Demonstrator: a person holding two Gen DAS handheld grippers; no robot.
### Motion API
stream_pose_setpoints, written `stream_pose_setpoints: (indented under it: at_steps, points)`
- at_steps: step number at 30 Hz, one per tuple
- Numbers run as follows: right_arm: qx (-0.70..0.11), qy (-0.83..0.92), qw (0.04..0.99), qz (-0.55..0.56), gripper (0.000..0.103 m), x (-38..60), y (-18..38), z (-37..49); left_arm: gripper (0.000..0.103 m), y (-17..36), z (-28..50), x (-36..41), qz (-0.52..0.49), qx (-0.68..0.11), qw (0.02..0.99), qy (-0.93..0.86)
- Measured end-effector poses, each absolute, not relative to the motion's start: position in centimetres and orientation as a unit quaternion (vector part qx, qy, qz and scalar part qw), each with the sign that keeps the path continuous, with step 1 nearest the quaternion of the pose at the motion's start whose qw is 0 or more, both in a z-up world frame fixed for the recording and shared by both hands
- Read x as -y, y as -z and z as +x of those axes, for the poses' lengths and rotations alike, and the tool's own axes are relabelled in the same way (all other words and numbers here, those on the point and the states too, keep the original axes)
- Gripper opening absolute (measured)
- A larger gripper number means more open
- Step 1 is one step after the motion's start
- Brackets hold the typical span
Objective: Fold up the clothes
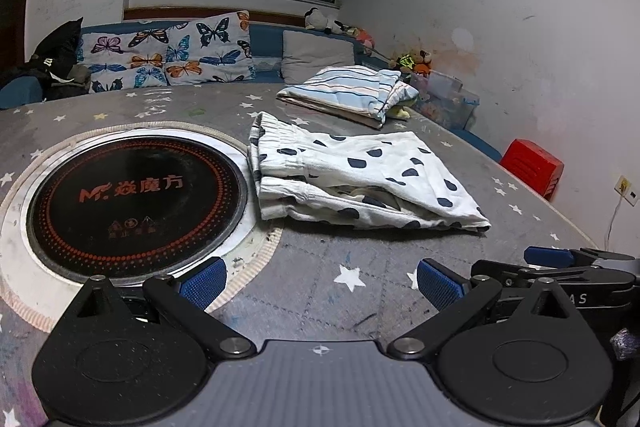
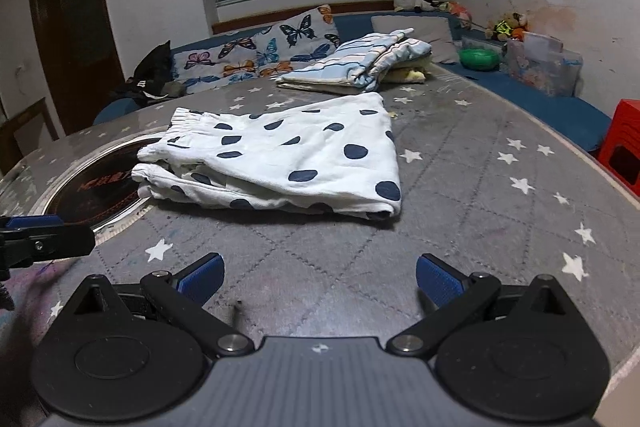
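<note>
Cotton spotted shorts (image 2: 276,155): light, limp, will sag. Likely pinch waistband corners. Left gripper (image 1: 320,283) and right gripper (image 2: 320,279) both spread, empty.

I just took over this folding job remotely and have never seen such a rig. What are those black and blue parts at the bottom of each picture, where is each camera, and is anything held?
Each picture comes from a camera mounted on a hand-held gripper, looking forward along its two blue-padded fingers. One view shows the left gripper, the other the right gripper. Both are open and hold nothing. They hover side by side over a grey star-patterned table. Ahead lie folded white spotted shorts, partly over a round black cooktop set into the table. Further back sits a folded striped garment. The dark part at the right edge of the left view is the right gripper.
</note>
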State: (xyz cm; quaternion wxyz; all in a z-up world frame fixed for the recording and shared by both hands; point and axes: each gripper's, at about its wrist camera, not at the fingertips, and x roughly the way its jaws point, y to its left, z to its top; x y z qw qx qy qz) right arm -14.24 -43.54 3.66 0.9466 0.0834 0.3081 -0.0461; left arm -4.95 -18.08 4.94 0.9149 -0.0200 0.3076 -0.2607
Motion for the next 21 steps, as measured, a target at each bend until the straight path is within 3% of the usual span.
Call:
stream_pose_setpoints:
  at_steps: [21]
  points:
    - [-0.303, 0.066, 0.946, 0.090, 0.103, 42.4, -3.3, -16.0, 0.103, -4.8, -7.1, 18.1, -0.004, -0.318, 0.914, 0.253]
